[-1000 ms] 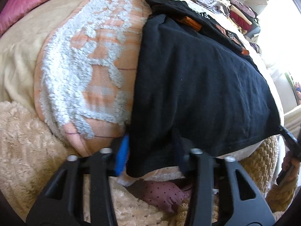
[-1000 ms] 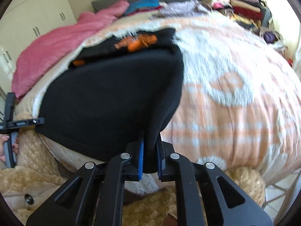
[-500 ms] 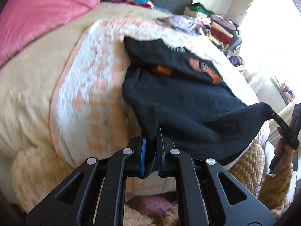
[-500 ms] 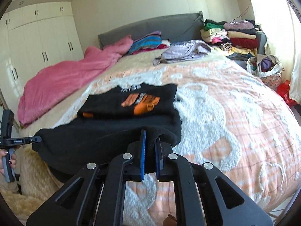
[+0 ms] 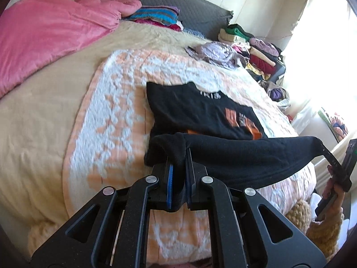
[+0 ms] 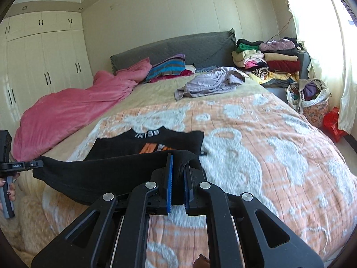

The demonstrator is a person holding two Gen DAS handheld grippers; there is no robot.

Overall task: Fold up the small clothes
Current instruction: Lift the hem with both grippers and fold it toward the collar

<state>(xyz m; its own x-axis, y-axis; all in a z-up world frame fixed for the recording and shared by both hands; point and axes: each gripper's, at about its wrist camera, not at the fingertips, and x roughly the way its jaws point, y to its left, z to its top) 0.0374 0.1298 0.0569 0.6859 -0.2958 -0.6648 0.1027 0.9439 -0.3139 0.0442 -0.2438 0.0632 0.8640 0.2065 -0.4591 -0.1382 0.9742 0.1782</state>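
Note:
A black T-shirt with orange and white print [image 5: 200,114] lies on the peach and white bedspread [image 5: 116,120]; it also shows in the right wrist view [image 6: 147,144]. Its plain lower part [image 5: 245,156] is lifted off the bed and stretched between both grippers, also seen in the right wrist view [image 6: 107,172]. My left gripper [image 5: 177,169] is shut on one bottom corner. My right gripper [image 6: 177,167] is shut on the other corner; it shows at the right edge of the left wrist view [image 5: 330,158].
A pink duvet [image 6: 73,109] lies along the bed's left side. A crumpled lilac garment [image 6: 212,82] lies near the grey headboard [image 6: 178,47]. Stacks of folded clothes [image 6: 267,60] and a full bag [image 6: 310,98] stand at the right. White wardrobes [image 6: 44,62] line the left wall.
My left gripper has closed on the shirt's hem corner. Both grippers have lifted the lower part of the shirt off the bed edge and carried it up over the printed part.

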